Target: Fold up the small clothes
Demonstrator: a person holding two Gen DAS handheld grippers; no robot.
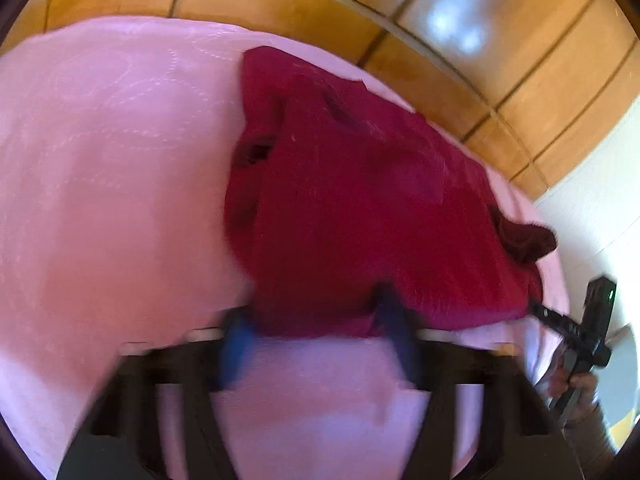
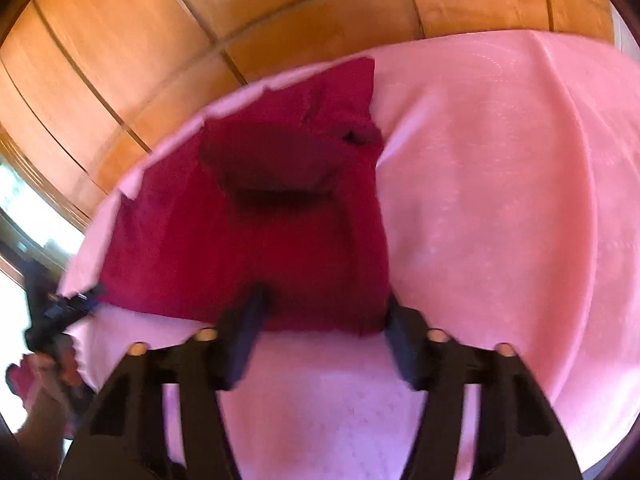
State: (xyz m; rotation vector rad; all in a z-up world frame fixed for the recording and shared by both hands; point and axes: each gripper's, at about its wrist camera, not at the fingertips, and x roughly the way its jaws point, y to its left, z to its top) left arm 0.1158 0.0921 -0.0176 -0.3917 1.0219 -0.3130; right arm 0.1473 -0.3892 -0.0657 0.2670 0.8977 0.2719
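Note:
A dark red small garment [image 1: 352, 200] lies spread on a pink bedcover [image 1: 100, 168]. It also shows in the right wrist view [image 2: 256, 240]. My left gripper [image 1: 316, 320] is open, its fingers straddling the garment's near hem. My right gripper [image 2: 324, 316] is open too, its fingers at the near hem by the right corner. The right gripper also shows in the left wrist view [image 1: 548, 314] at the garment's far right corner. The left gripper shows in the right wrist view [image 2: 80, 300] at the left corner. Both views are blurred.
The pink bedcover [image 2: 500, 200] spreads wide beside the garment. A wooden panelled wardrobe [image 1: 500, 40] stands behind the bed and also shows in the right wrist view [image 2: 120, 40]. A white wall [image 1: 592, 200] is at the right.

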